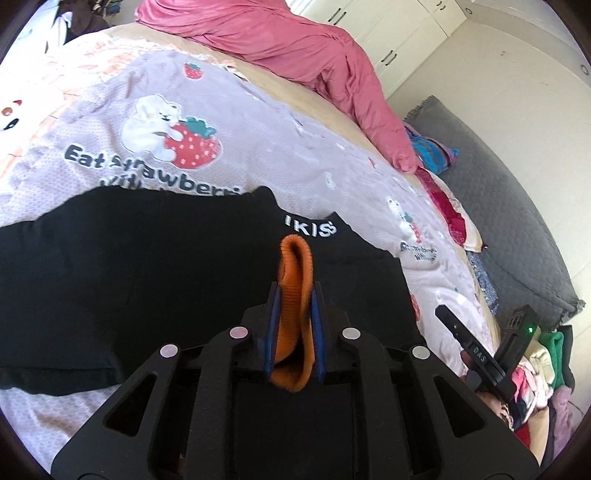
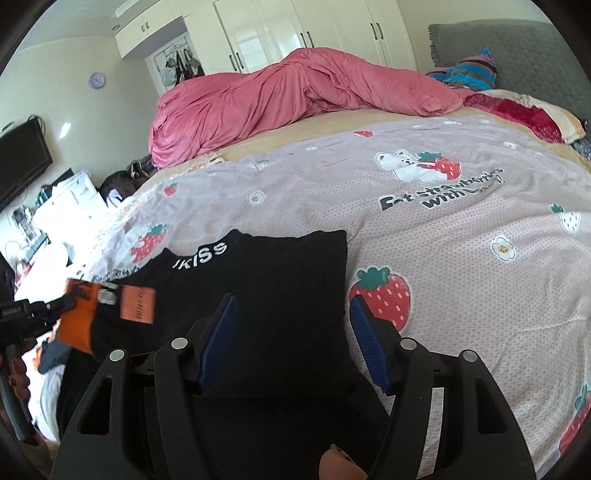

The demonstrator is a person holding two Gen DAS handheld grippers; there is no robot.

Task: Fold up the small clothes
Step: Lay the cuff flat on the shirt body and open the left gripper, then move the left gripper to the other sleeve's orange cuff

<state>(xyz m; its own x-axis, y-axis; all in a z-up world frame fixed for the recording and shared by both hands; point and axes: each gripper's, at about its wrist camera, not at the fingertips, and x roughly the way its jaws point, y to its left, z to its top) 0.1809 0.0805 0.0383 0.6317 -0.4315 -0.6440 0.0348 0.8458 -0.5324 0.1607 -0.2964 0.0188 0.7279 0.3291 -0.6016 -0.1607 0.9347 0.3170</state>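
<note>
in the left wrist view we see the left claw (image 1: 294, 291) closed on a folded orange ribbed cloth (image 1: 293, 314), which stands upright between the blue pads (image 1: 272, 325) and rises past their tips. directly beyond and beneath this claw lies a black garment (image 1: 147, 280), spread flat on the pale strawberry-print bedcover (image 1: 258, 133), with white lettering on its collar band just ahead of the cloth's top edge. to the right of the claw, low in the frame, we see the black body of the right claw (image 1: 476, 350) with a green light, and past it a heap of mixed clothes (image 1: 546, 365) at the bed's edge. this heap does not appear in the other view.

in the right wrist view we see the right claw (image 2: 291, 321) with its jaws standing apart and nothing gripped; the black garment (image 2: 280, 295) lies beneath and between the two pads, its right edge falling just inside the right pad. to the left of this claw we see the left claw (image 2: 55, 310) from the side, holding the orange cloth (image 2: 77, 328) above the garment's left part. only this view shows an orange label (image 2: 137, 305) on the garment, and the cupboards (image 2: 303, 29) and dark screen (image 2: 22, 158) beyond the bed. a pink quilt (image 2: 258, 99) lies bunched far ahead of both claws. a fingertip (image 2: 338, 465) shows at the bottom edge.
</note>
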